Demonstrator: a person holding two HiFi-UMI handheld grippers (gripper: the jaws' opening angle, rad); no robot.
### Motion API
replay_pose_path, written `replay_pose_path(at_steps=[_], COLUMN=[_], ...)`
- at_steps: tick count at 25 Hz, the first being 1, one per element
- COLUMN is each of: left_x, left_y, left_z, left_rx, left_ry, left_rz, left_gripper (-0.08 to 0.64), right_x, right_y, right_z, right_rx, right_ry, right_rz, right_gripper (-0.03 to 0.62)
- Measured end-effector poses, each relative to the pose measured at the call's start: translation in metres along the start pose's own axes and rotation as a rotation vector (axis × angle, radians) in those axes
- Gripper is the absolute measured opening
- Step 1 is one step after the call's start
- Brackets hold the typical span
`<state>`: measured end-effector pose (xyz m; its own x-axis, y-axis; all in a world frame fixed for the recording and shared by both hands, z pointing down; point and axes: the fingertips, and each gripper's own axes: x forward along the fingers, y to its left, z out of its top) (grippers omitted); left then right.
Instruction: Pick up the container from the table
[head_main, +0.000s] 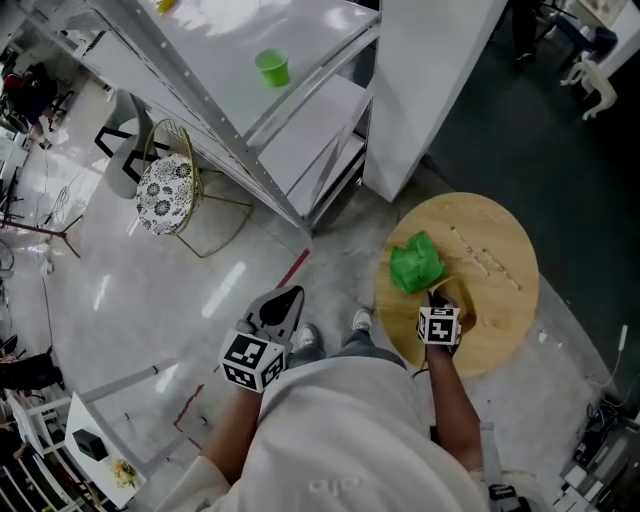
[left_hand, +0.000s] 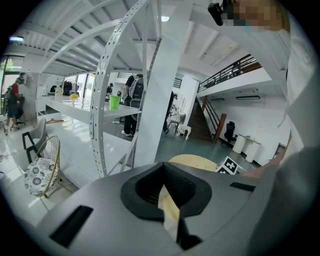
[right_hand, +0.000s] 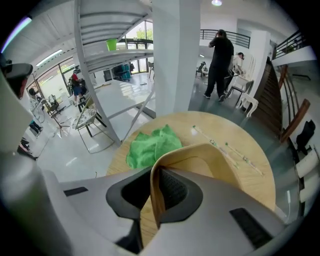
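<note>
In the head view the container (right_hand: 198, 148) is almost wholly hidden under the right tool (right_hand: 156, 195) and its marker cube (head_main: 438, 326). Only the right gripper view shows it properly: a thin bent-wood wall curving up before the camera, its base cut off by the tool's grey body. Whether that base rests on the desk (head_main: 505, 300) cannot be told. A pale strip lies along the seam of the left tool (left_hand: 167, 196) – what it is I cannot make out.

The right forearm reaches over the near edge of the round wooden desk, with the tool pointing steeply down. Its jaws are clamped on the container's wall, one pad inside the rim and the other outside. The left tool hangs low at the person's left side, over the floor and well apart from the desk. It is tilted a little downward, with its jaws drawn together on nothing I can name.

A crumpled green cloth (head_main: 415, 263) lies just beyond the container, near it but clear of the tool. Two thin strips (head_main: 485, 258) lie farther across the desk. A white rack (head_main: 300, 115) stands beyond the desk, carrying a green cup (head_main: 271, 67). A wire chair (head_main: 170, 190) with a patterned cushion stands on the floor to the left.
</note>
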<state>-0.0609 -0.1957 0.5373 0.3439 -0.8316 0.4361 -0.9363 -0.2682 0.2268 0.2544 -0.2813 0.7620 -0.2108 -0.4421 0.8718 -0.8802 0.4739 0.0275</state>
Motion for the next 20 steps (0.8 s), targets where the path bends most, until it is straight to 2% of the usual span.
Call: replay_pose_path(at_steps=[4, 11, 14, 20], left_x=[-0.006, -0.03, -0.045, -0.084], left_y=[0.007, 0.022, 0.028, 0.048], left_z=[0.009, 0.026, 0.033, 0.031], left_rx=[-0.019, -0.033, -0.041, -0.052], left_ry=[-0.044, -0.127, -0.165, -0.224], left_rz=[0.025, 0.083, 0.118, 0.195], left_gripper=[0.015, 0.015, 0.015, 0.015], right_x=[-0.023, -0.068, -0.091, -0.139], right_y=[0.009, 0.056, 0.089, 0.181], right_z=[0.044, 0.126, 0.158, 0.207], right_rx=[-0.025, -0.15, -0.21, -0.336], right_ry=[-0.097, -0.264, -0.348, -0.528], right_rz=[0.015, 0.101, 0.189, 0.424], right_gripper=[0.055, 0.055, 0.055, 0.055])
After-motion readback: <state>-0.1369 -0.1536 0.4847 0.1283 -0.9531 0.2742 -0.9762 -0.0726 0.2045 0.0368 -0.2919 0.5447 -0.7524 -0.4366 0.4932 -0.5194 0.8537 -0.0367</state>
